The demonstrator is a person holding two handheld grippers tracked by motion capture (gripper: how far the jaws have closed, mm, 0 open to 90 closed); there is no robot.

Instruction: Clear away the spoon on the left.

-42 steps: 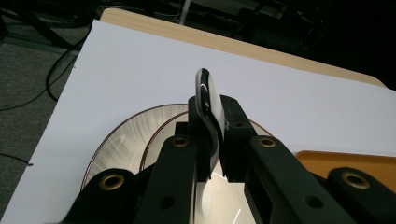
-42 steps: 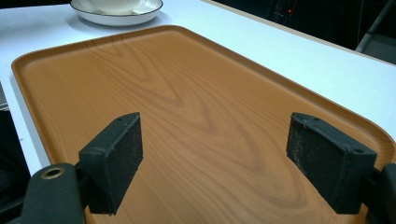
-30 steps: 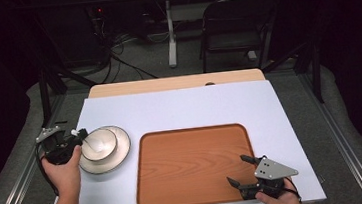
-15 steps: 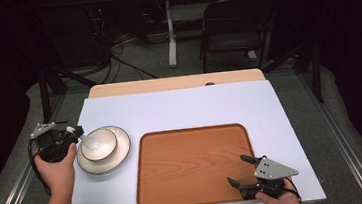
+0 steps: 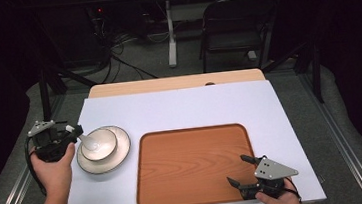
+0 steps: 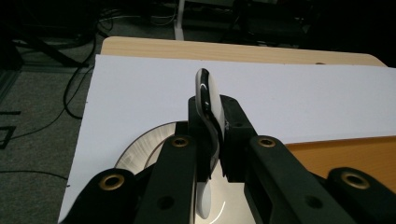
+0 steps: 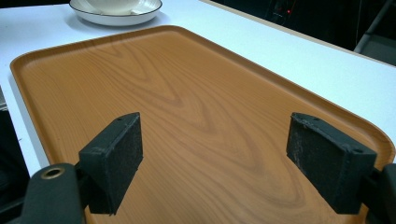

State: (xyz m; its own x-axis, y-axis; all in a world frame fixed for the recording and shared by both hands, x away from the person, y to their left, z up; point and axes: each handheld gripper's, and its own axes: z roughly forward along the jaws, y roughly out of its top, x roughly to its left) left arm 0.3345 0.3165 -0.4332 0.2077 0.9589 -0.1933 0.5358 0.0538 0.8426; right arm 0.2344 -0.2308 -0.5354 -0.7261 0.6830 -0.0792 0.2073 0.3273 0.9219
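My left gripper [image 5: 68, 136] is at the table's left edge, shut on a white spoon [image 5: 85, 138]. The spoon's far end reaches over a white bowl [image 5: 100, 143] that sits on a dark-rimmed white plate [image 5: 116, 157]. In the left gripper view the spoon [image 6: 206, 93] stands edge-on, clamped between the pads of the left gripper [image 6: 208, 128], with the plate [image 6: 144, 150] below. My right gripper [image 5: 237, 171] hovers open over the near right corner of the wooden tray [image 5: 190, 161]. In the right gripper view the right gripper [image 7: 215, 149] has nothing between its pads above the tray [image 7: 187, 88].
The white table cover [image 5: 184, 106] lies over a wooden tabletop [image 5: 177, 83]. The tray [image 6: 336, 149] lies just right of the plate [image 7: 116, 17] and bowl [image 7: 114, 4]. A folding chair [image 5: 234, 24], a table leg and cables stand on the floor beyond the far edge.
My left hand has drawn slightly left and upward with the spoon still clamped. The right gripper has not moved.
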